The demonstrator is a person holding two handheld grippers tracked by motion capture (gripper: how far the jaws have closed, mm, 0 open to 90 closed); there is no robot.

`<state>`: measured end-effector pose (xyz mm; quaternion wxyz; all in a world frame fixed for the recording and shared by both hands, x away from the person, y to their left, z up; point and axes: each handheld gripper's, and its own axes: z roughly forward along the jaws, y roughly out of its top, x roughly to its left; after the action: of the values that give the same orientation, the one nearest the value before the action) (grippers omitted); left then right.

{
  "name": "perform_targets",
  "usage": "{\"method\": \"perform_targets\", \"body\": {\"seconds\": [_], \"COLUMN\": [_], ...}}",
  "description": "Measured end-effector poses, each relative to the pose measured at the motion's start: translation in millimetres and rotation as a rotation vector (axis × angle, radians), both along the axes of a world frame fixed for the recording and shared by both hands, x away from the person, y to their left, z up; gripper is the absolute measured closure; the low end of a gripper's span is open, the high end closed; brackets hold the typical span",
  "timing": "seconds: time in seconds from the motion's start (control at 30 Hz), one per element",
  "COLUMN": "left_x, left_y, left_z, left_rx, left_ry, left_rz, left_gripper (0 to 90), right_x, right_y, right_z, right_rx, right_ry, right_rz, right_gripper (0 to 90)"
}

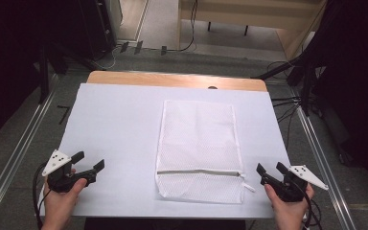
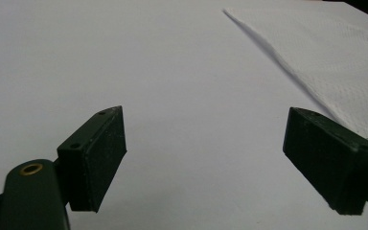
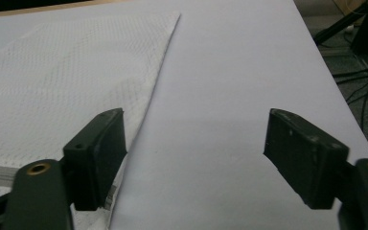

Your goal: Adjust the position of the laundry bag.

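White mesh zippered laundry bag (image 1: 199,148): flat, mid-table on white sheet (image 1: 120,129). Left gripper (image 1: 90,161) and right gripper (image 1: 271,167): jaws apart, empty, flanking the bag's near end.

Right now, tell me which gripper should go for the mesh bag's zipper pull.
Right. The right gripper sits open just beside the zipper pull at the mesh bag's near right corner; the left gripper is farther away, across bare white sheet.

You've got a wooden table (image 1: 124,77) under a big white paper sheet (image 1: 115,129), with a flat white mesh zip-up laundry bag (image 1: 199,139) lying right of centre.
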<state>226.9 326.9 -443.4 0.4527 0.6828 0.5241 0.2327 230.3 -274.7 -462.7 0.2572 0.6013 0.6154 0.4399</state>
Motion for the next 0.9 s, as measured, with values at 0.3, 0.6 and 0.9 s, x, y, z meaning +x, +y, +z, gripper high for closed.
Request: {"method": "perform_targets", "body": {"seconds": [0.3, 0.6, 0.9], "left_x": [11.8, 43.5, 78.1], "left_y": [-41.7, -98.5, -146.8], "left_z": [1.4, -2.5, -9.9], "left_rx": [0.03, 0.016, 0.001], "left_ry": [0.017, 0.116, 0.178], "left_rz": [-0.021, -0.123, -0.163], "left_gripper": [30.1, 44.8, 49.8], "right_x": [-0.7, -0.5, 0.5], "right_y": [9.2, 10.9, 8.5], "right_z": [-2.1, -3.5, -5.2], "right_rx": [-0.006, -0.007, 0.001], "right_ry": [-0.037, -0.03, -0.024], "right_rz": [0.03, 0.032, 0.035], "right_gripper": [41.5, 43.8, 45.4]}}
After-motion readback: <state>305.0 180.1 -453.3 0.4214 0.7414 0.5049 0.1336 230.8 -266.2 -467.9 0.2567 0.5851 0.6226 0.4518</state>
